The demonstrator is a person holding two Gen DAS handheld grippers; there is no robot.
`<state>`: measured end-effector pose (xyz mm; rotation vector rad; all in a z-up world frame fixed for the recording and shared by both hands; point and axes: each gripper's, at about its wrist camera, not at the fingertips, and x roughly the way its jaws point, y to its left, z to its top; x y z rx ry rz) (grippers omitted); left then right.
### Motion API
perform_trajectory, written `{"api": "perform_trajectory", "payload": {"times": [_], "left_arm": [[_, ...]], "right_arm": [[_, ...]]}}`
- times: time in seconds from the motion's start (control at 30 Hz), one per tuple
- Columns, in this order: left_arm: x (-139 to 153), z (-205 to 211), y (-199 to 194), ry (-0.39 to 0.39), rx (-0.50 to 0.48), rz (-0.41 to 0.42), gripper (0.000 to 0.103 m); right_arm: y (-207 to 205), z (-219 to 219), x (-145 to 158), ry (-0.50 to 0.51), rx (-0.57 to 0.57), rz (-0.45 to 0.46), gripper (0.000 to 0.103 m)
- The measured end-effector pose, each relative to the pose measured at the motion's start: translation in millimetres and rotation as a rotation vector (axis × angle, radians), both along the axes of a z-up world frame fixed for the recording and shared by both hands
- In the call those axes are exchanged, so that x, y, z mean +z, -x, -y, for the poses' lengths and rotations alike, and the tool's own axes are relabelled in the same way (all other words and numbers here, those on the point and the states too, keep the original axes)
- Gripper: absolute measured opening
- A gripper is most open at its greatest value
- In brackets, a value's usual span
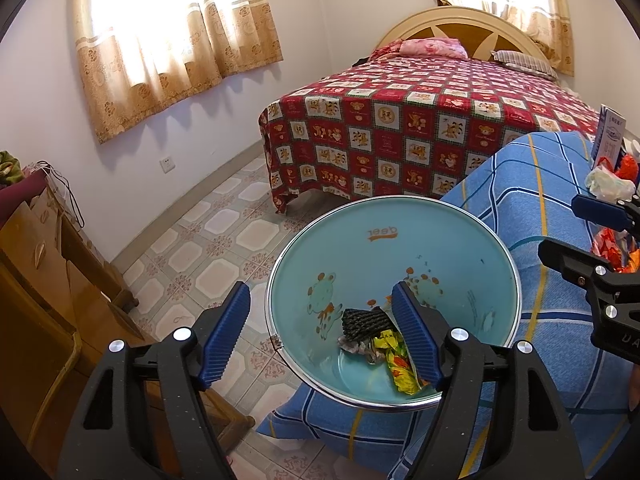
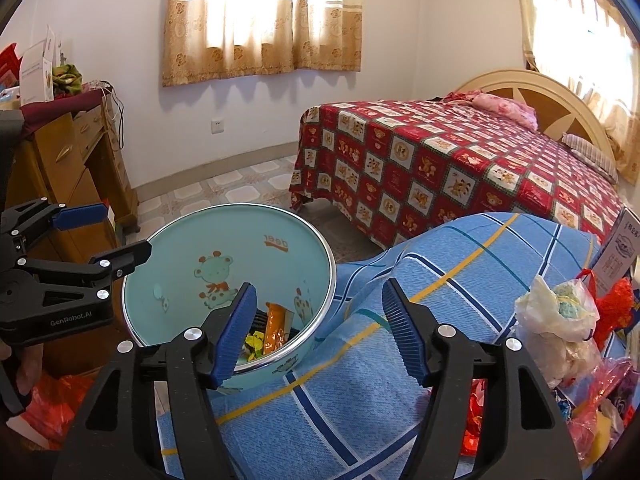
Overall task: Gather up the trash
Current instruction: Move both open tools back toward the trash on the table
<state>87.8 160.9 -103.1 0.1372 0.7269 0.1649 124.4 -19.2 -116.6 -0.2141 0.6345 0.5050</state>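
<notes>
Left gripper [image 1: 320,336]: jaws apart, nothing between the pads; it hangs over the near rim of the blue basin [image 1: 460,232], one finger outside the rim, the other over the basin's inside. Right gripper [image 2: 320,332]: jaws likewise apart and empty, one finger over the basin's edge, the other above the blue checked cloth [image 2: 440,280] just to its right. Directly below and ahead of the left fingers, in the basin bottom: one black ribbed piece [image 1: 362,320], one crumpled grey scrap [image 1: 356,346], one yellow printed wrapper [image 1: 400,368]; the right view adds one orange wrapper [image 2: 276,324]. Count so far: four items in, one basin. Judged step: a piece has gone in, both tools free between picks. Remaining trash sits to the right of the right gripper on the cloth: one whitish plastic bag bundle [image 2: 556,320], one red crumpled item [image 2: 614,304], and a heap of red and pink wrappers [image 2: 600,396], number unclear. Next move probably calls for swinging the right gripper to that pile, closing on the bag bundle, and carrying it back over the basin.
</notes>
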Motion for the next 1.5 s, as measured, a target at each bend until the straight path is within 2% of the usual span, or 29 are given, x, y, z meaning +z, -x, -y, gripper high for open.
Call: {"api": "perform_trajectory", "payload": {"times": [0.43,0.53,0.77,1.13,1.5], "left_arm": [[-1,-1,2,-0.001,0.000,-0.005,0.081],[-3,3,3,0.003,0.001,-0.009,0.088],[-13,41,7,-0.008,-0.082,-0.036,0.088],[-25,116,14,-0.019,-0.236,-0.061,0.088],[-16,185,8,0.008,-0.333,-0.032,0.088]], "right_arm": [[4,2,0,-0.008,-0.014,0.003,0.074],[9,7,2,-0.012,-0.020,0.006,0.077],[29,35,11,0.000,-0.063,0.032,0.078],[60,135,15,-0.005,-0.257,0.037,0.080],[92,246,4,0.000,-0.505,0.027,0.083]]}}
